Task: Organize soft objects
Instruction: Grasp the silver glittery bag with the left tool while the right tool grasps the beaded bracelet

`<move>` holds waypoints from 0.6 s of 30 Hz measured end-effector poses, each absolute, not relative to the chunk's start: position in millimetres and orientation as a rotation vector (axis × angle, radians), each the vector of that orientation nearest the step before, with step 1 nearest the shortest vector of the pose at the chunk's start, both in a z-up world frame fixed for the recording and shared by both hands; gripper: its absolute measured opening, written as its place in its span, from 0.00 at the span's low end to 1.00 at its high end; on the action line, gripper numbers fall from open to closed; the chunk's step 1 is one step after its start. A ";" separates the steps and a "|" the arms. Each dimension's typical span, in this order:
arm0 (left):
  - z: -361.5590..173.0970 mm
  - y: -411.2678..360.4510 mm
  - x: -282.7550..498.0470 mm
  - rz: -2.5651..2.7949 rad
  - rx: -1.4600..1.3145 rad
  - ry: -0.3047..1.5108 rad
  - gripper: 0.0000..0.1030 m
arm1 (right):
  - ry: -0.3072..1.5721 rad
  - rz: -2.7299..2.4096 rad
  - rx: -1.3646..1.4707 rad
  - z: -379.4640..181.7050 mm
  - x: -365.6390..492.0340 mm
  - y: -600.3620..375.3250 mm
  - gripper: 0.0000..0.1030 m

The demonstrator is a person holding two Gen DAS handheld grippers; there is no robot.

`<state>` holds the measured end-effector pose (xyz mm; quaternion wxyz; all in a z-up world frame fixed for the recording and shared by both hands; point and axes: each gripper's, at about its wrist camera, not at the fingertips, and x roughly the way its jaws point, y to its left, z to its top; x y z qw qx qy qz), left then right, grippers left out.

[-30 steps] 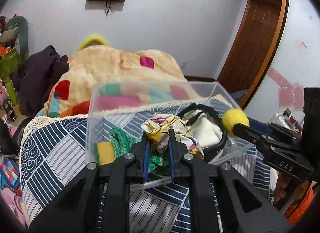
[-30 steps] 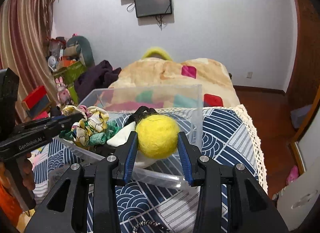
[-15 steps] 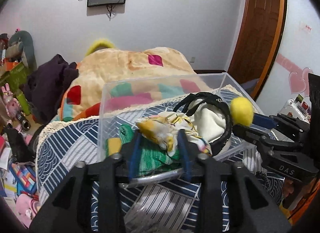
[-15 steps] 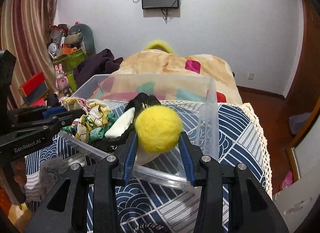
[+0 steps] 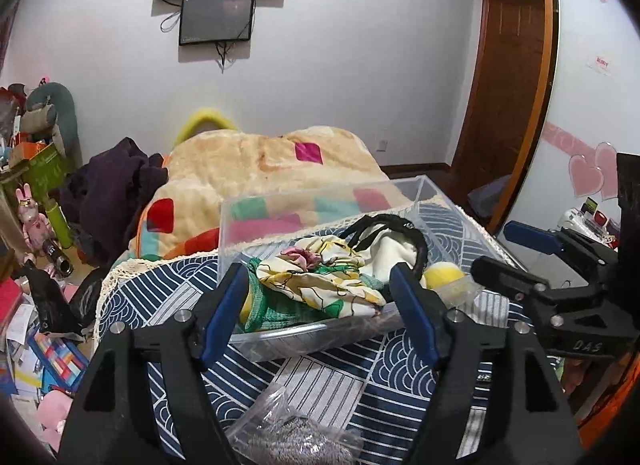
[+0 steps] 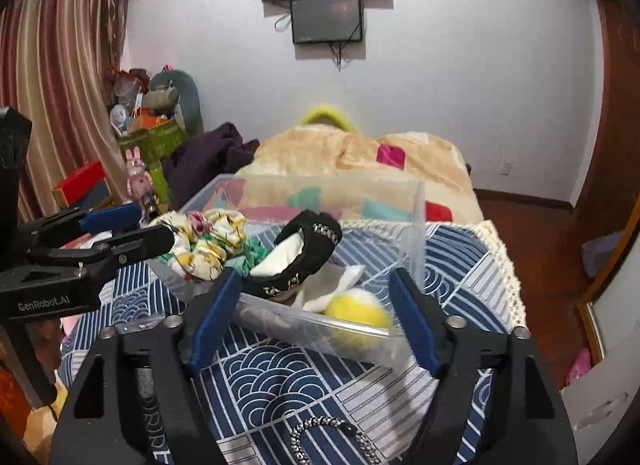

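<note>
Yellow ball (image 6: 358, 311), one, in bin (image 6: 418, 225)

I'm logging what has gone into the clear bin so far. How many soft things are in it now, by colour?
In the clear bin:
Yellow ball: 1
Floral yellow-and-white cloth: 1
Green knit piece: 1
Black-trimmed white item: 1
Total: 4 that I can make out; anything underneath is hidden.

Clear plastic bin (image 6: 416, 225) sits on the bed. Inside: yellow felt ball (image 6: 358, 311) at the near right corner; floral fabric (image 5: 320, 281) heaped over green knit (image 5: 276, 311); black-trimmed white pouch (image 6: 308, 253) centre.
</note>
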<state>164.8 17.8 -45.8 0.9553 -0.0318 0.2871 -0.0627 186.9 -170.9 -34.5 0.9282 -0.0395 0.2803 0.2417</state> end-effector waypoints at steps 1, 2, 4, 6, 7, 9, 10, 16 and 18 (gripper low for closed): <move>-43.3 18.2 161.5 -0.127 -0.066 0.579 0.72 | 0.566 0.497 -0.078 -32.0 184.5 -172.2 0.75; -41.9 18.7 158.6 -0.127 -0.065 0.575 0.74 | 0.556 0.500 -0.073 -28.6 182.0 -174.9 0.76; -40.1 20.8 150.3 -0.122 -0.060 0.565 0.80 | 0.539 0.499 -0.070 -25.1 176.5 -178.7 0.76; -40.3 23.0 141.1 -0.112 -0.053 0.560 0.89 | 0.526 0.498 -0.076 -23.4 170.4 -182.6 0.77; -41.4 24.3 136.4 -0.107 -0.050 0.558 0.90 | 0.523 0.496 -0.078 -23.6 168.1 -183.3 0.79; -45.3 26.2 129.8 -0.103 -0.043 0.563 0.91 | 0.520 0.488 -0.082 -26.0 163.3 -187.4 0.81; -48.6 27.3 126.4 -0.103 -0.038 0.575 0.91 | 0.526 0.486 -0.083 -28.2 161.6 -188.7 0.81; -77.0 30.9 116.6 -0.098 -0.021 0.668 0.94 | 0.629 0.479 -0.099 -59.7 154.9 -193.5 0.82; -87.8 32.3 115.0 -0.097 -0.021 0.702 0.94 | 0.674 0.480 -0.109 -72.7 155.0 -194.2 0.82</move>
